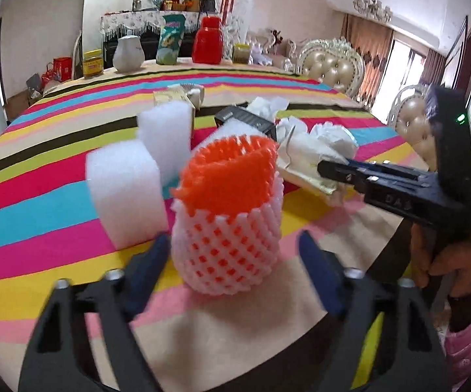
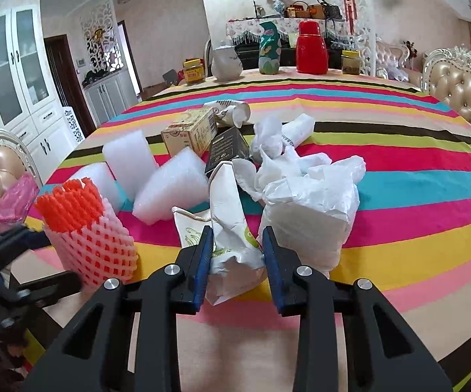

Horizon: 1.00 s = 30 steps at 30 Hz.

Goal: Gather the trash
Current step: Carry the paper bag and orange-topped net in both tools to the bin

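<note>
White-and-orange foam mesh sleeve (image 1: 227, 215) stands upright on the striped bench (image 1: 39, 215), between the left tongs' (image 1: 235, 251) parted blue pads, untouched. Right wrist view: right tongs (image 2: 238, 254) clamp a crumpled white paper bag (image 2: 232, 228) on the bench.

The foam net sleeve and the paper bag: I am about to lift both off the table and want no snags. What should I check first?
1. Right gripper clamped on the crumpled paper bag: ok.
2. Left gripper closed on the foam net sleeve: not ok, gaps show beside both fingers.
3. Sleeve upright, orange net seated inside: ok.
4. Sleeve free of the white foam block: cannot tell.
5. Bag free of the white plastic bag beside it: cannot tell.
</note>
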### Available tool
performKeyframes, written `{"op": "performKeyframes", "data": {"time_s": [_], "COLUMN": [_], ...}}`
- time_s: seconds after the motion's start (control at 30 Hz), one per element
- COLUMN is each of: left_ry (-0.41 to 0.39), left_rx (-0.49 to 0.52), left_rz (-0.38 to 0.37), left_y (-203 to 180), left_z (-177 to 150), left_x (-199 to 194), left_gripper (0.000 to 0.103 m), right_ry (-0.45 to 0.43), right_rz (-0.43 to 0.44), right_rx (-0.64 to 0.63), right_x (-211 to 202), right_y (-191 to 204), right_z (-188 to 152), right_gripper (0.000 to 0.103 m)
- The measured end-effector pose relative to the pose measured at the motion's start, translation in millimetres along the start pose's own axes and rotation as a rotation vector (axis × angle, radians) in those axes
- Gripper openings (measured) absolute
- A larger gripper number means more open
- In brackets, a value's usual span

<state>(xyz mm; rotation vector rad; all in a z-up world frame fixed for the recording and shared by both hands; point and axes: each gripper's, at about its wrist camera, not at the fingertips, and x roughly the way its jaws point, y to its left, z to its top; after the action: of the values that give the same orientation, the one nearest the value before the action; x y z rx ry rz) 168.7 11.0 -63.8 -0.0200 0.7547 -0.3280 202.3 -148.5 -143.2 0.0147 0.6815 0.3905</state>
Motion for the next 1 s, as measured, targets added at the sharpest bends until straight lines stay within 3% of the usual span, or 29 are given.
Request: {"op": "performKeyframes", "data": {"time_s": [0.03, 0.17, 0.5, 1.0], "left_ry": [0.004, -0.035, -0.171, -0.249], "left_rx": [0.016, 0.059, 0.026, -0.044], "left_rz": [0.002, 0.018, 0.059, 0.088], "left_y": [-1.9, -8.2, 6.6, 34.7], "left_z": [-0.6, -5.7, -10.4, -25.1], "left_x": [2.5, -5.4, -47.4, -83.0], "left_gripper": [0.050, 0.033, 0.031, 0.031], "right_ry": [-0.006, -0.021, -0.083, -0.128], "right_rz": [0.001, 0.006, -0.003, 0.099], "right_rx": [0.002, -0.007, -0.075, -0.136], "right_x": [-1.5, -3.8, -19.2, -32.1], "right_y": [-0.4, 1.1, 17.8, 72.3], "right_z": [-0.3, 0.0, -4.7, 5.0], "right_gripper": [0.031, 0.031, 0.031, 0.031]}}
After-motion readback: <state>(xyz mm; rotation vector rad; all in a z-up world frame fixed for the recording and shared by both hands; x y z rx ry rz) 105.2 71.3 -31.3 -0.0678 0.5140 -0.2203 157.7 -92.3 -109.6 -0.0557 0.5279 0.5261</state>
